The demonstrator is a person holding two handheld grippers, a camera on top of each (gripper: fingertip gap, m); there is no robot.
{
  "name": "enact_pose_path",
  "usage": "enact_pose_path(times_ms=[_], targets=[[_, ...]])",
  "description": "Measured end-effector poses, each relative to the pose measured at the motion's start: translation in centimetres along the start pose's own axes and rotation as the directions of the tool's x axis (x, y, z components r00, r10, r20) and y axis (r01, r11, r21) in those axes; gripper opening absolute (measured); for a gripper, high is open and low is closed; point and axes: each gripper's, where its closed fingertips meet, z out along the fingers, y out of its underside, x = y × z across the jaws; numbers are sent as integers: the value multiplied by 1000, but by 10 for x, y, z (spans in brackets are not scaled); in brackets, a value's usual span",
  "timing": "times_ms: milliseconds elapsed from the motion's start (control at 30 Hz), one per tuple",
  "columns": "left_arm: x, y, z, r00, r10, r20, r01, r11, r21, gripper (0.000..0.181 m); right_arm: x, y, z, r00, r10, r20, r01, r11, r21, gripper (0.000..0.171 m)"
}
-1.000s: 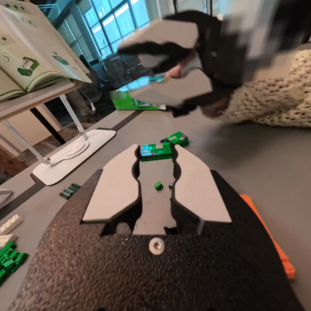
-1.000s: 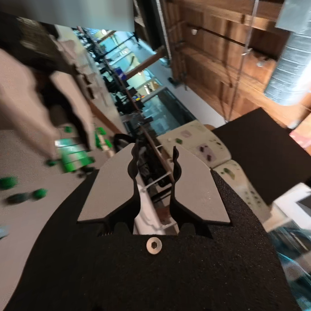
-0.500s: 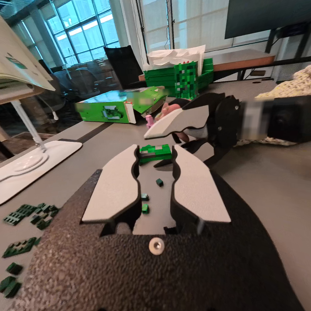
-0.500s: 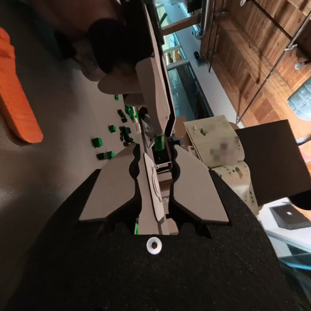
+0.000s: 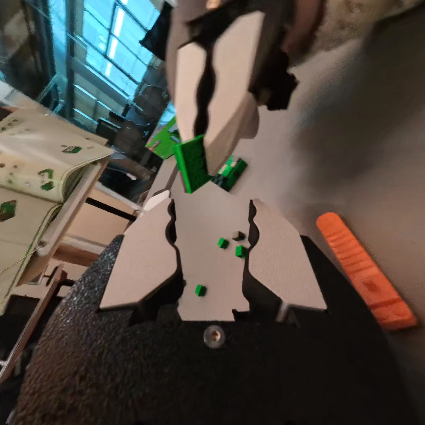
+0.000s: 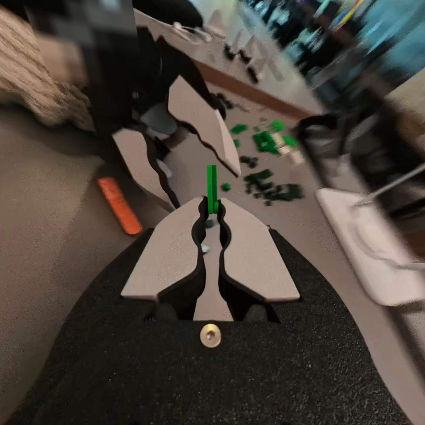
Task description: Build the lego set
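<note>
Two views: left wrist shows left gripper (image 5: 211, 202) spread over small green bricks (image 5: 222, 243), green plate (image 5: 192, 164) ahead in right gripper (image 5: 202, 138); right wrist shows right gripper (image 6: 211, 202) pinching plate (image 6: 211, 186) edge-on, brick pile (image 6: 271, 186) beyond.

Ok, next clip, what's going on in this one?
A person is building a Lego set with a handheld gripper in each hand. The right gripper is shut on a flat green plate, held edge-on above the grey table. The left gripper is open and empty, over a few tiny green pieces. A partly built green block, an orange brick separator and the open instruction booklet sit nearby. Both views are motion-blurred.
</note>
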Motion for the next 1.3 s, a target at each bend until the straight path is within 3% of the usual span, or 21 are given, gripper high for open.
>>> enact_pose_path(times_ms=[67, 133, 233, 367, 600, 700, 833, 933, 1033, 1133, 1300], targets=[[11, -4, 3, 999, 8, -44, -8, 1000, -1, 61, -13, 0, -3, 960, 204, 194, -200, 979, -45, 6], [12, -10, 3, 999, 25, -30, -24, 999, 23, 63, -27, 2, -11, 865, 358, 350, -345, 933, -103, 6], [10, -21, -1, 996, 89, 3, -89, 994, 68, 57, -41, 14, -19, 734, 502, 457, -446, 864, -233, 6], [25, -33, -6, 964, 265, -14, -263, 959, 106, 46, -60, 19, -27, 613, 573, 545, -467, 818, -335, 6], [53, -45, -7, 923, 372, -99, -350, 918, 186, 52, -78, 25, -30, 562, 593, 577, -420, 805, -419, 7], [61, -46, -8, 906, 408, -116, -380, 902, 204, 37, -84, 24, -32, 531, 599, 599, -414, 800, -433, 7], [63, -44, -7, 896, 429, -115, -403, 895, 192, 36, -83, 27, -31, 542, 602, 586, -410, 798, -441, 7], [57, -40, -6, 923, 366, -122, -343, 923, 171, 36, -63, 17, -25, 566, 633, 529, -510, 772, -378, 29], [44, -28, -7, 960, 245, -136, -229, 966, 120, 36, -36, 6, -29, 650, 591, 477, -553, 799, -236, 37], [29, -5, -15, 980, 78, -184, -74, 997, 33, 36, -10, 14, -31, 772, 540, 334, -515, 841, -170, 39], [-6, 37, -38, 966, -200, -162, 192, 979, -67, 36, 27, 25, -17, 904, 416, 99, -408, 908, -96, 36]])
